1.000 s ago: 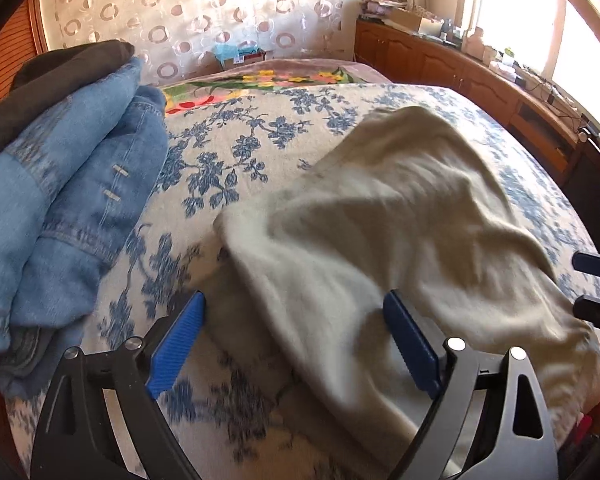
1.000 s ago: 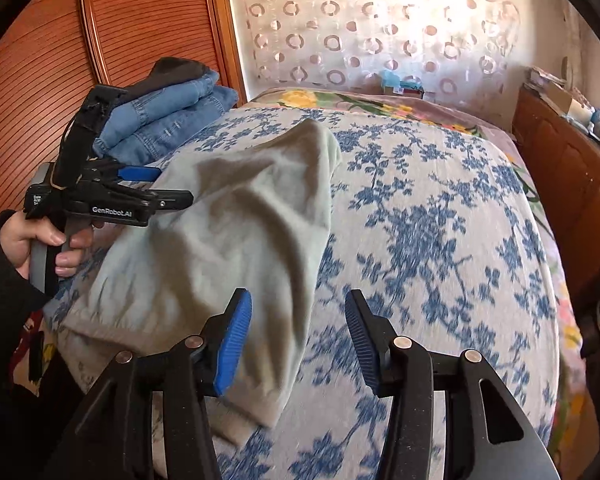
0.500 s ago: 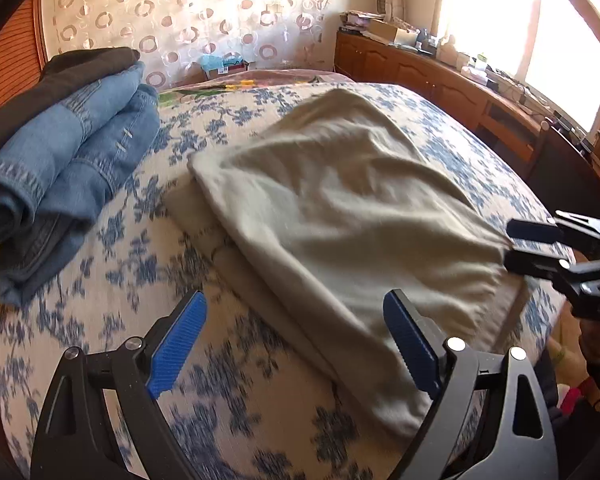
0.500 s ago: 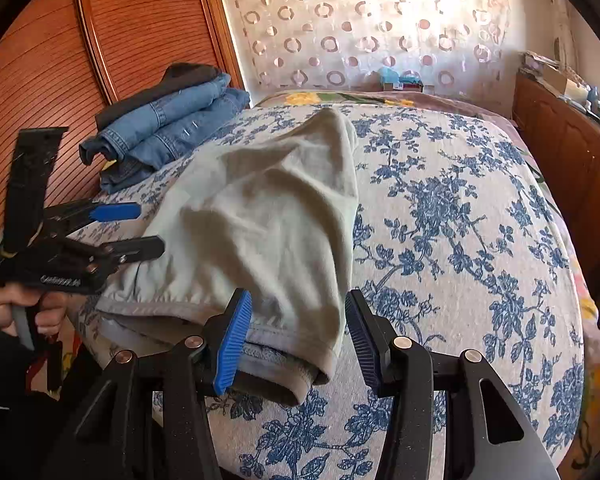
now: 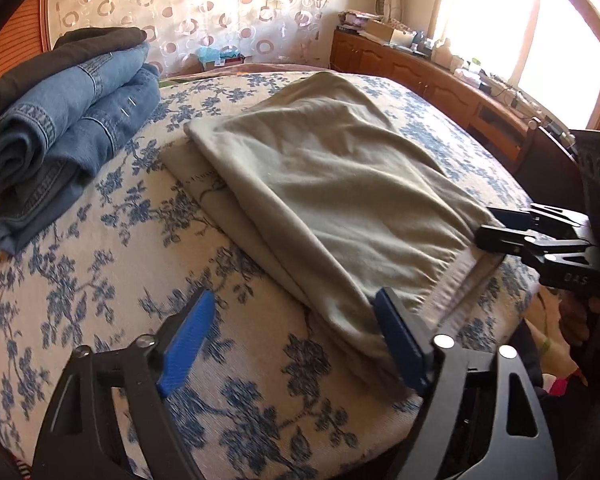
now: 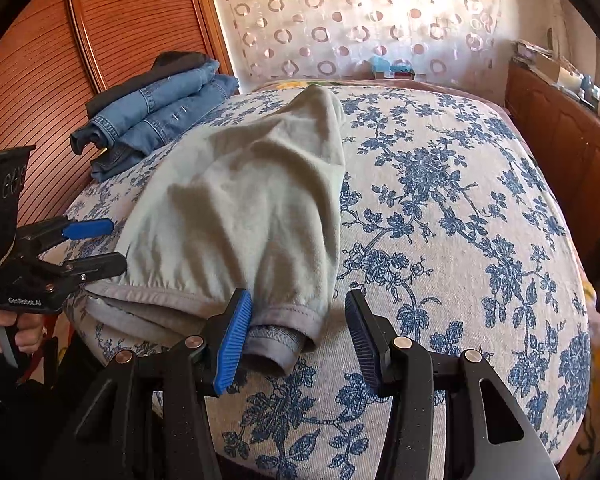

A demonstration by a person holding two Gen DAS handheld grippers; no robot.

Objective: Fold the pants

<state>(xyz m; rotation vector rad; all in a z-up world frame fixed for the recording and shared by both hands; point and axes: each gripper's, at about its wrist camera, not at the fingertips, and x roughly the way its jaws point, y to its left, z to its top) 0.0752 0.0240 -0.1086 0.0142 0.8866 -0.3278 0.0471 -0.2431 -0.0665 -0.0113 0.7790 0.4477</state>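
Observation:
Pale grey-green pants (image 5: pixel 328 184) lie folded lengthwise on the flowered bed, one layer over the other; they also show in the right wrist view (image 6: pixel 244 208). My left gripper (image 5: pixel 296 344) is open and empty, low over the bed at the pants' near edge. It shows from the side in the right wrist view (image 6: pixel 100 244). My right gripper (image 6: pixel 298 340) is open and empty, its jaws either side of the cuffed end (image 6: pixel 276 340). It shows in the left wrist view (image 5: pixel 496 224) at the pants' right end.
A stack of folded blue jeans with a dark garment on top (image 5: pixel 60 120) sits at the bed's far left, also in the right wrist view (image 6: pixel 156 108). A wooden cabinet (image 5: pixel 452 84) runs along the right. A ribbed wooden wall (image 6: pixel 40 80) stands on the left.
Both grippers have pulled back toward the bed's near edge. The pants, which filled the views a second ago, now lie flat and released on the bed.

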